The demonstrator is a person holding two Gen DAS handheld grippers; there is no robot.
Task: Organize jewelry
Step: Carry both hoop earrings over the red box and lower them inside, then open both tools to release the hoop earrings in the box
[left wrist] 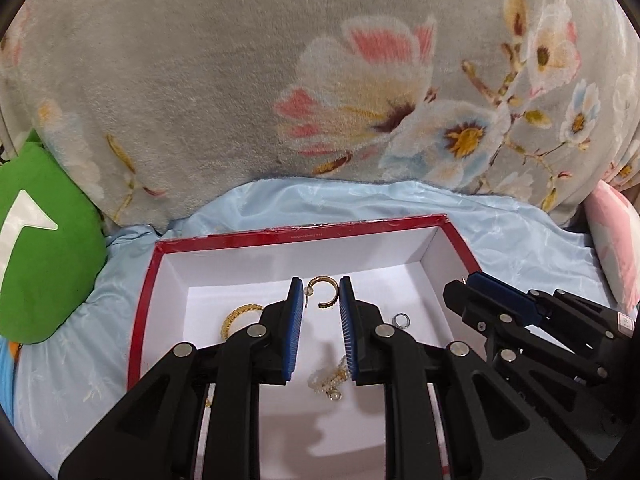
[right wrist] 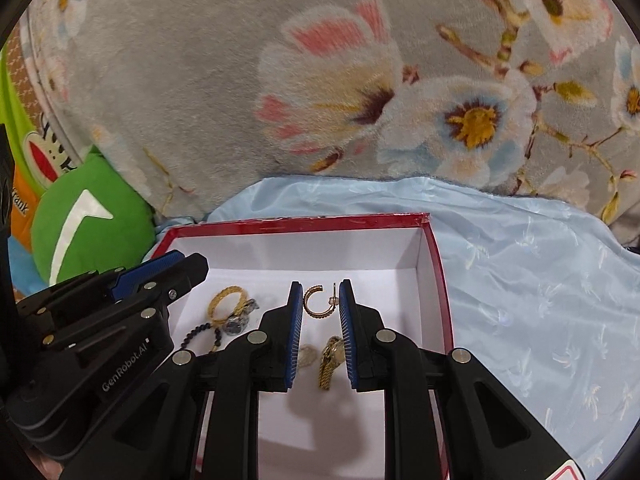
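Observation:
A red box (left wrist: pixel 144 292) with a white inside lies on pale blue cloth; it also shows in the right wrist view (right wrist: pixel 440 280). My left gripper (left wrist: pixel 320 292) is open above it, with a gold hoop earring (left wrist: pixel 326 292) lying between its fingertips. A gold ring (left wrist: pixel 236 318), a small silver ring (left wrist: pixel 400 321) and a pearl piece (left wrist: pixel 330 380) lie inside. My right gripper (right wrist: pixel 319 294) is open, with a gold hoop earring (right wrist: pixel 314 302) lying between its fingertips. A gold watch (right wrist: pixel 330 360), a gold ring (right wrist: pixel 226 302) and dark beads (right wrist: pixel 200 330) lie nearby.
A grey floral blanket (left wrist: pixel 240 80) rises behind the box. A green plush toy (left wrist: pixel 44 248) sits at the left, also in the right wrist view (right wrist: pixel 88 224). The blue cloth (right wrist: pixel 540 300) spreads to the right. A pink item (left wrist: pixel 612 240) is at far right.

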